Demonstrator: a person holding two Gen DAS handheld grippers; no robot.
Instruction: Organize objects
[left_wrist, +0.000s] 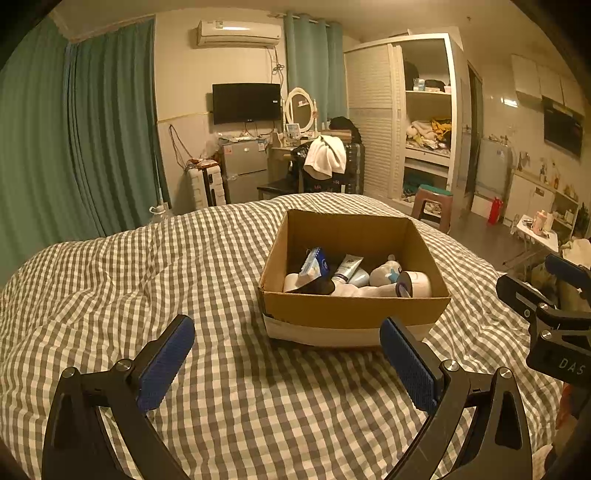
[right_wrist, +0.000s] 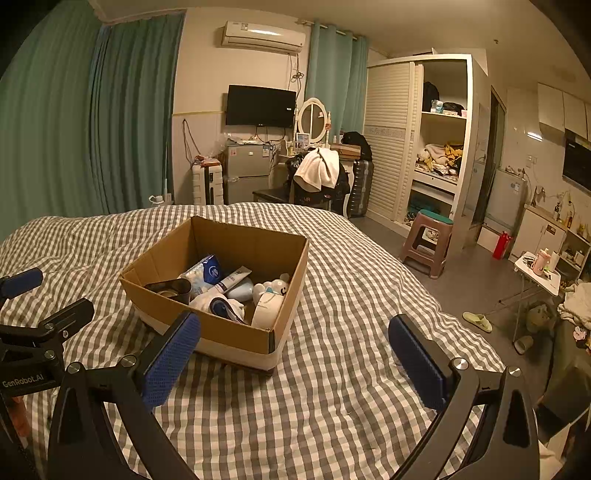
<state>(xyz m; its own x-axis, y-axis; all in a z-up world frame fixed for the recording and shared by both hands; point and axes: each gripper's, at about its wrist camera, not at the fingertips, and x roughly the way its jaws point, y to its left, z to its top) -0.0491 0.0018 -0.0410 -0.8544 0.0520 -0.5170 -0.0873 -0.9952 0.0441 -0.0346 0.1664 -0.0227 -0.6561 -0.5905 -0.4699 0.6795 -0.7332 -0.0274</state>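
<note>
A cardboard box (left_wrist: 354, 308) sat on the bed (left_wrist: 147, 280), on the grey-and-white checked quilt. Inside lay a jumble: a blue-and-white packet (left_wrist: 314, 263), a grey tube (left_wrist: 346, 268), a small white plush toy (right_wrist: 275, 287), a white jar (right_wrist: 266, 310) and a dark cup (right_wrist: 173, 288). The left tongs (left_wrist: 288, 349) hung just before the box's near wall, spread wide and holding nothing. The right tongs (right_wrist: 295, 347) hovered by the box's near corner, also spread wide and empty. Behind the bed stood a chair with a white towel (left_wrist: 325, 155) thrown over it.
</note>
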